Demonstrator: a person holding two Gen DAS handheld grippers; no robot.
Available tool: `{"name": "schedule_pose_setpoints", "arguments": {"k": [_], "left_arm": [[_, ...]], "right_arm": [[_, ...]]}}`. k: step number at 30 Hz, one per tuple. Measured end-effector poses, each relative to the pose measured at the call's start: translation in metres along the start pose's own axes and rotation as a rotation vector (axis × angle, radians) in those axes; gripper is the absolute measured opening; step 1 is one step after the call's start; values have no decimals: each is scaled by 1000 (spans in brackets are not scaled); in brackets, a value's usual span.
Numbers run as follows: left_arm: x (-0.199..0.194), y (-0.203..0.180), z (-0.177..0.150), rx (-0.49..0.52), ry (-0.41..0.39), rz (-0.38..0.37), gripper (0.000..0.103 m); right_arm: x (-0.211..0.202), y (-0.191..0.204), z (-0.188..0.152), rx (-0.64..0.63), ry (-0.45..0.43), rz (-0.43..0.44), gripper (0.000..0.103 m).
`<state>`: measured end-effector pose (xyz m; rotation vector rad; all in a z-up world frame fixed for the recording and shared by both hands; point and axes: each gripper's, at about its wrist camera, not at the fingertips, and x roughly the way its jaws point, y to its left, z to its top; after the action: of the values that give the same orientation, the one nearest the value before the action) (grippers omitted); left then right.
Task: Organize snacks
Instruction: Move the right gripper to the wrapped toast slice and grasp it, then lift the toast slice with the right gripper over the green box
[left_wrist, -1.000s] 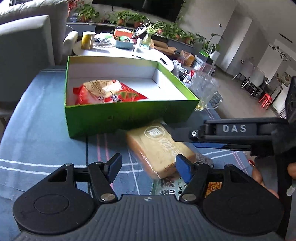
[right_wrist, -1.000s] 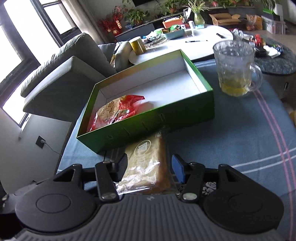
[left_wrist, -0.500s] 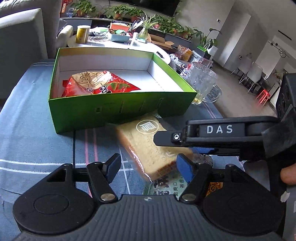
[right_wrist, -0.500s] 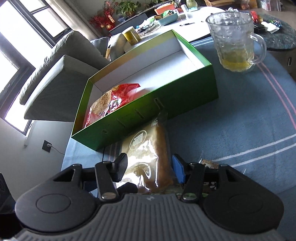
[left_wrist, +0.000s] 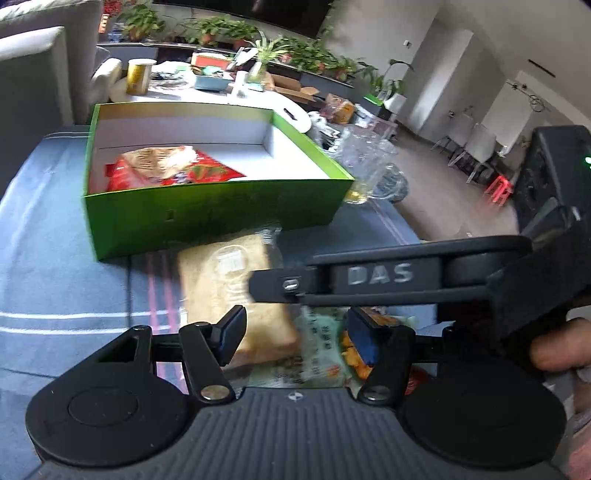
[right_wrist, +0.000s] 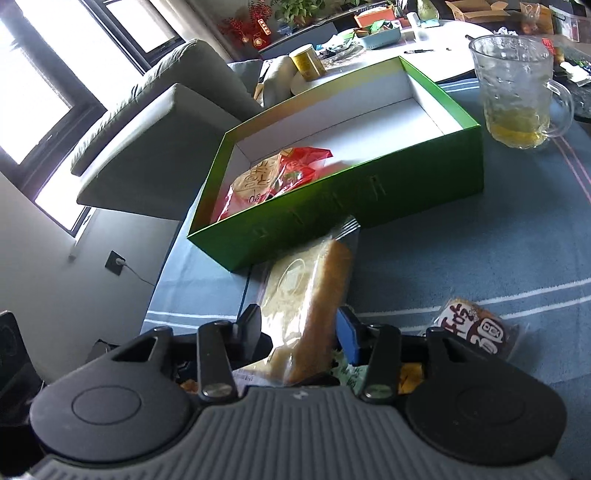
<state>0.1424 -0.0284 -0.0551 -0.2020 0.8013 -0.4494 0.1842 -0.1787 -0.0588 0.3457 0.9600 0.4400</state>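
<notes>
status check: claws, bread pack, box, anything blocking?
Right claw closing around bread pack. Left claw closing over green snack bag, no grip yet. Green box holds one red pack. Glass mug beside box, clear of path.

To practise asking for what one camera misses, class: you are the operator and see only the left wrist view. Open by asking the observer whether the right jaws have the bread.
Operator: Do the right jaws have the bread?
Observer: The right gripper is closing its jaws, which touch the bread on both sides.
Operator: Is any snack hidden from me?
Observer: Yes, a brown packet lies on the cloth, right of the bread.
</notes>
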Motion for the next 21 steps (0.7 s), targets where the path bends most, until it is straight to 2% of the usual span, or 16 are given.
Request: {"name": "schedule_pose_setpoints", "arguments": {"k": [8, 21], "left_arm": [[-11, 38, -5, -111, -11, 85, 62], [7, 49, -8, -141, 21, 71, 69]], "right_arm": [[-4, -13, 4, 67, -18, -29, 56], [14, -1, 4, 36, 17, -37, 56]]}}
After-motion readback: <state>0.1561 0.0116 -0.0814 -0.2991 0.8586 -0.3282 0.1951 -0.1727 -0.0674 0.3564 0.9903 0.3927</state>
